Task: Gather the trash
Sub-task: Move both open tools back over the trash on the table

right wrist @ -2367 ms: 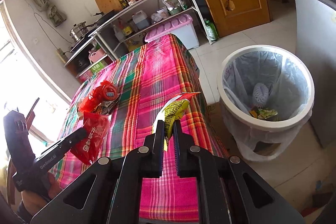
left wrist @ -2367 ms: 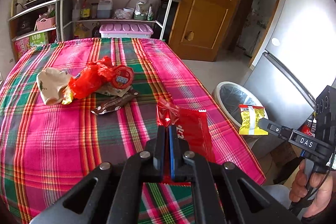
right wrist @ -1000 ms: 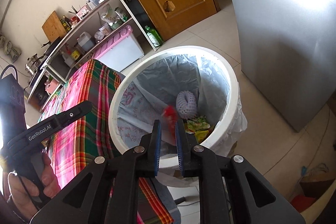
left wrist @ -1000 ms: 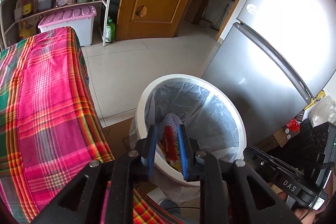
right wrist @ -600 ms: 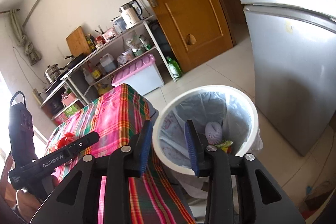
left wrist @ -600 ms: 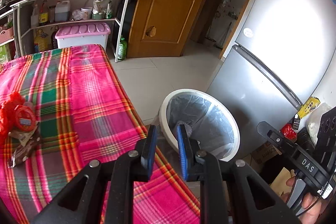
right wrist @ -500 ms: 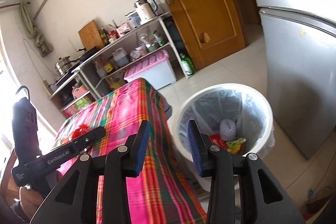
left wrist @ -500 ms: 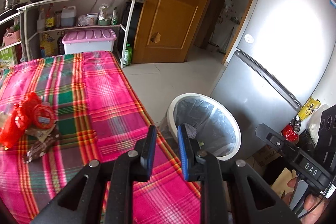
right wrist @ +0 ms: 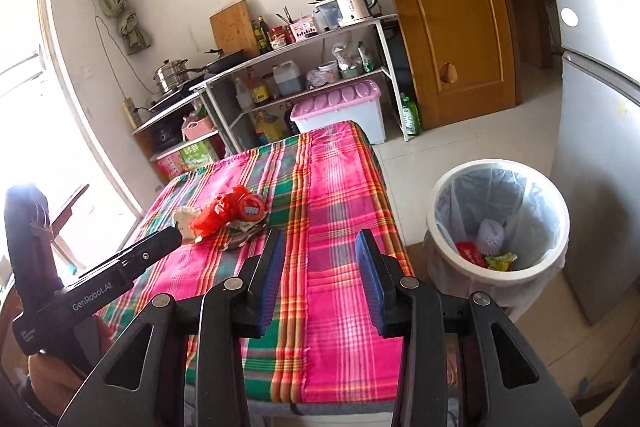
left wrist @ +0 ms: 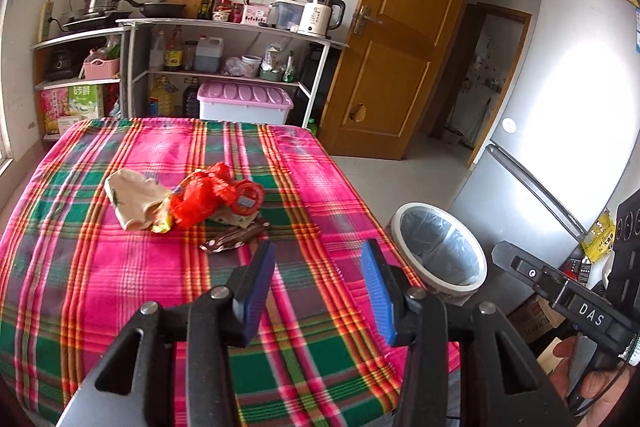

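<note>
Trash pile (left wrist: 192,203) mid-table, dark wrapper (left wrist: 236,239) long axis w/ table's width.

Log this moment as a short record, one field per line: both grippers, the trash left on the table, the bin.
left gripper: open, empty, above the tablecloth
right gripper: open, empty
trash on table: beige wrapper, red plastic bag, red round lid, dark brown wrapper, bunched together
bin: on the floor beside the table, lined, holding a red wrapper, a yellow-green wrapper and white foam netting
</note>
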A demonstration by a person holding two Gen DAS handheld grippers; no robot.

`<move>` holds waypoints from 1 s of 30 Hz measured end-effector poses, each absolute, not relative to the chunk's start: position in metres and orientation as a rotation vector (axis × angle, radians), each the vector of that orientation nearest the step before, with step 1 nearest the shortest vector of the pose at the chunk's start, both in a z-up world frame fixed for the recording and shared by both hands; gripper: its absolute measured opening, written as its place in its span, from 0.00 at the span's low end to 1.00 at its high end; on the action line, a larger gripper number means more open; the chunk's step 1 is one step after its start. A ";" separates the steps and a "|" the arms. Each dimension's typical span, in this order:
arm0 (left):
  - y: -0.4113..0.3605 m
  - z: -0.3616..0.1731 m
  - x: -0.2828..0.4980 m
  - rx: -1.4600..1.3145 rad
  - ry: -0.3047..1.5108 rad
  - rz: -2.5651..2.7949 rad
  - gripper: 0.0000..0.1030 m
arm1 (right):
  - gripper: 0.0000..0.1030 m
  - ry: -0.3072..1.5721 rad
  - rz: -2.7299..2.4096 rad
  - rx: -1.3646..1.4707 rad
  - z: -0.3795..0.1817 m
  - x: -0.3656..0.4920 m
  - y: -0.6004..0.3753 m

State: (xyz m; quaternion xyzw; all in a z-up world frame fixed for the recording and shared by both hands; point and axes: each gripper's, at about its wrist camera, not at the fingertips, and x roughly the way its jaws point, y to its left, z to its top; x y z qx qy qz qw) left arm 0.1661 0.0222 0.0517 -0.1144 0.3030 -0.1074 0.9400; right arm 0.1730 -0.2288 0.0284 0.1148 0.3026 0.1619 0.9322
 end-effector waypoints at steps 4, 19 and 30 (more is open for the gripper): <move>0.044 0.049 0.150 -0.250 0.605 -0.179 0.45 | 0.37 0.640 0.388 0.237 0.021 0.170 -0.213; 0.104 0.013 0.157 -0.321 0.677 -0.065 0.45 | 0.37 0.756 0.500 0.215 -0.011 0.212 -0.169; 0.157 -0.005 0.217 -0.387 0.701 0.038 0.53 | 0.37 0.805 0.544 0.209 -0.025 0.277 -0.130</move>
